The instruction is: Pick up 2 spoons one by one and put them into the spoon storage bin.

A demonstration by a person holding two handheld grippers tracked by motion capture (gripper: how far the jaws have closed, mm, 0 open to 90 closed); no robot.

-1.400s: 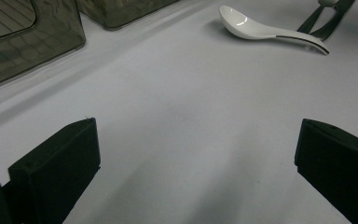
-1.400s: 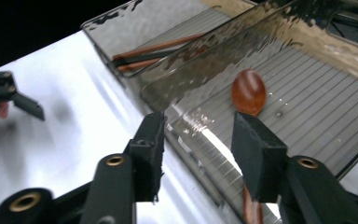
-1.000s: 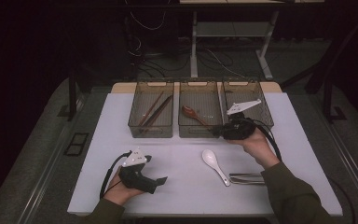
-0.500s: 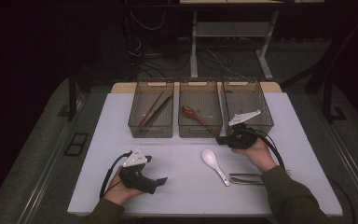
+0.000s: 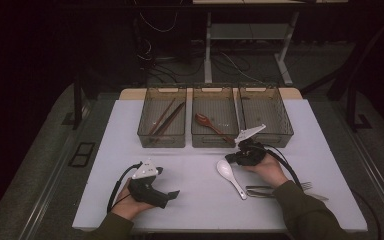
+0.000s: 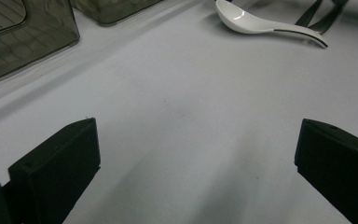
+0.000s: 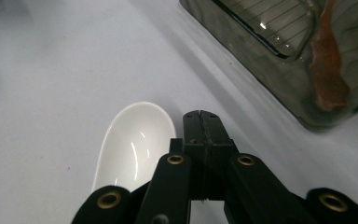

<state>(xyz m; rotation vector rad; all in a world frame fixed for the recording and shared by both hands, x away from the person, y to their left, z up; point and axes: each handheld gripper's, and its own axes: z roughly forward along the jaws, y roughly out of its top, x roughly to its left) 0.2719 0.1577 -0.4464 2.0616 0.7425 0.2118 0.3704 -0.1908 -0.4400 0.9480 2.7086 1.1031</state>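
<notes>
Landmark: white spoon (image 5: pixel 230 175), lying flat on the white worktop (image 5: pixel 195 200), bowl toward the trays, handle toward the person.

Far left of the spoon, the left gripper (image 5: pixel 172 194) sat low over the worktop in the person's left hand (image 5: pixel 125 202), near the front edge. Its jaws stood wide apart with nothing between them; in the left gripper view only bare worktop lay between the two black jaws, and the spoon (image 6: pixel 261 23) lay well ahead of them.

Behind the spoon and to its left, the left tray (image 5: pixel 162 117) held dark chopsticks (image 5: pixel 166 119). Directly behind the spoon, the middle tray (image 5: pixel 214 116) held a reddish-brown spoon (image 5: pixel 209 125).

Just right of the spoon's bowl, the right gripper (image 5: pixel 228 159) was held in the right hand (image 5: pixel 266 169), tips pointing at the bowl. Its jaws were pressed fully together, nothing caught in them. In the right gripper view the closed tips (image 7: pixel 201 122) sat just beside the bowl's rim (image 7: pixel 135 140); contact could not be judged.

Right of the spoon's handle, a metal fork (image 5: pixel 280 191) lay on the worktop, partly under the right forearm. Behind and right of the spoon, the right tray (image 5: pixel 265 114) looked to hold nothing that could be made out.
</notes>
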